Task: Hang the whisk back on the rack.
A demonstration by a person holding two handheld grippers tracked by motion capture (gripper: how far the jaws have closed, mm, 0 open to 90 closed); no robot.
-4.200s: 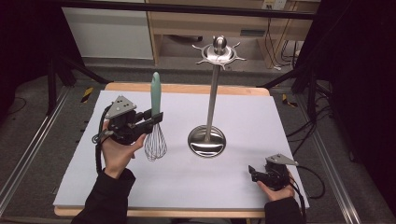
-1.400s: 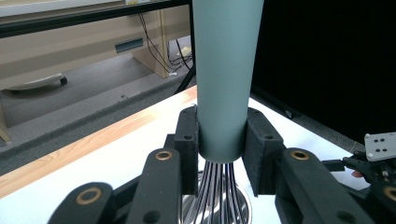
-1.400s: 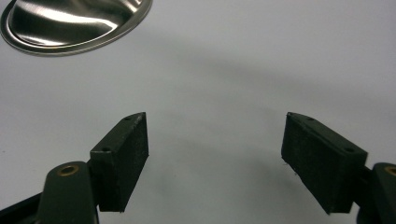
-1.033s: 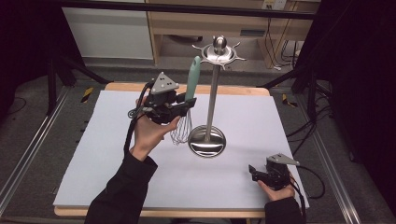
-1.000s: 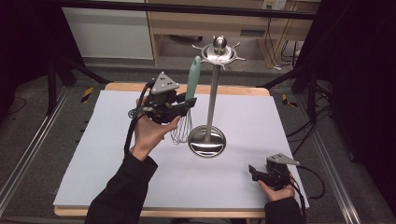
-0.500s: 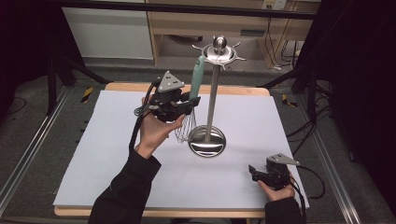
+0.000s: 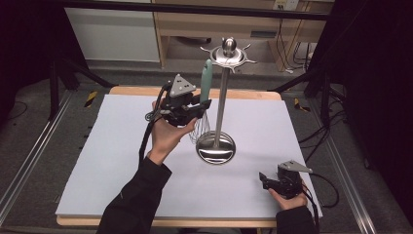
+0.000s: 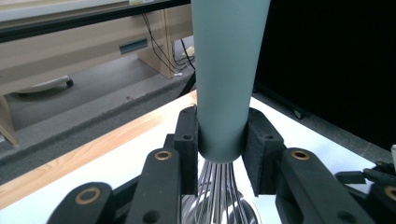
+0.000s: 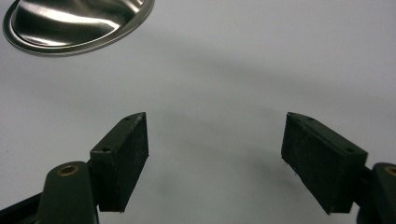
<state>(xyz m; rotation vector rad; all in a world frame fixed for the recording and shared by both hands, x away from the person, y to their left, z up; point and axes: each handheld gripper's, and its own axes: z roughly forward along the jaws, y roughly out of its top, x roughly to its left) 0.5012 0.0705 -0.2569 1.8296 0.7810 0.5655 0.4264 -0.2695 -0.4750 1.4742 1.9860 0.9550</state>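
Left gripper point(image 7: 200, 105) pinching teal-handled wire whisk point(image 7: 205, 81), now upright nearer steel stand point(image 7: 222, 95), handle top cropped, right gripper point(image 9: 215, 154) lying spread.

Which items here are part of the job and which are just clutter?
In play:
- whisk, teal handle up, clamped in the left gripper
- steel hanging stand, hooks at the top, round base on the table

Lying about or idle:
- right gripper, jaws open, resting near the table's front right corner
- cables on the floor beyond the table
- wooden cabinet behind
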